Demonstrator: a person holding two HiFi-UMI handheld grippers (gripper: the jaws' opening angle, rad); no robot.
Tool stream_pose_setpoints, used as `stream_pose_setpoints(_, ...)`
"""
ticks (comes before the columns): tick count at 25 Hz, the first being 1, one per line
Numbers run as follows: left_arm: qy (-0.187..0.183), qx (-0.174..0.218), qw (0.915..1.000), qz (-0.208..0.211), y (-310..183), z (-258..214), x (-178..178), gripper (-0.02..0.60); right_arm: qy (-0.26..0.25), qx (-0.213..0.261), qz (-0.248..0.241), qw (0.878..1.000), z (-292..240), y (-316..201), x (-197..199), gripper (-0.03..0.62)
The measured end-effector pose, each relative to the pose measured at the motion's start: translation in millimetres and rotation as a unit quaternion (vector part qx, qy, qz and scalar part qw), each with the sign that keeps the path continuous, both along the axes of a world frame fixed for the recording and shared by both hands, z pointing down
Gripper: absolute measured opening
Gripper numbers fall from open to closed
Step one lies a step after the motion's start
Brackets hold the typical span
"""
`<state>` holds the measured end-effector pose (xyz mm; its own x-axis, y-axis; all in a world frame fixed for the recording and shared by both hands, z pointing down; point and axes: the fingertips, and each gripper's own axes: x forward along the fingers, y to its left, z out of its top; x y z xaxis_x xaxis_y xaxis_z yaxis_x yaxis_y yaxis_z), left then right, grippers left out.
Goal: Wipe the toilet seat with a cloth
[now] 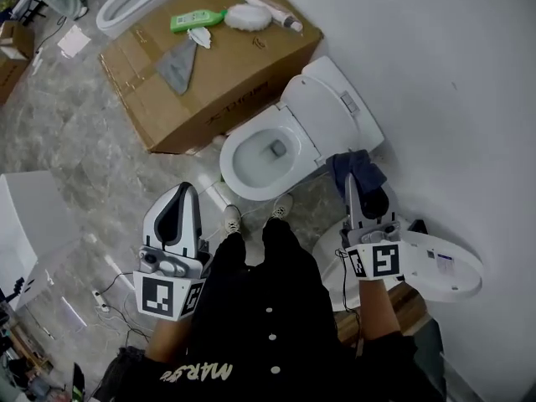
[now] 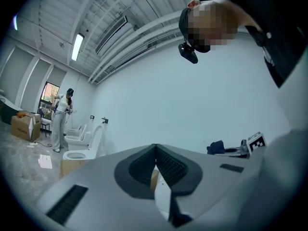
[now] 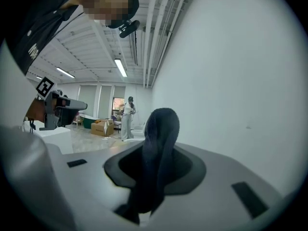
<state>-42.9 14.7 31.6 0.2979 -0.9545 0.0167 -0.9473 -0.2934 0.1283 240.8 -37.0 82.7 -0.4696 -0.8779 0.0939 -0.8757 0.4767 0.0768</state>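
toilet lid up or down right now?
Up. Head view shows the lid tipped back toward the wall, with the seat ring and bowl open below.

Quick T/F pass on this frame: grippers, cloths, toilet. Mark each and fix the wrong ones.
1. The right hand-held gripper is clamped on a dark blue cloth. True.
2. The toilet lid is down over the bowl. False: the lid is raised and the bowl is open.
3. The left hand-held gripper holds a green bottle. False: its jaws are together on nothing, and the green bottle lies on the cardboard box.
4. A grey cloth lies on the cardboard box. True.
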Motion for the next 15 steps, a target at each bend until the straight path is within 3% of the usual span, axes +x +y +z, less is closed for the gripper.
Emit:
stream_pose_setpoints(9,0.008,-0.036,0.9985,-0.041,-4,49,-2,0.011,0.048,-0.024,-0.083,0.995,83,-64,-32,0.103)
stream_pose_setpoints(15,0.02,-0.058,0.997,-0.047,-6,82,4,0.011,0.077,-0.055,-0.112,0.989,140,-89,-51,0.103)
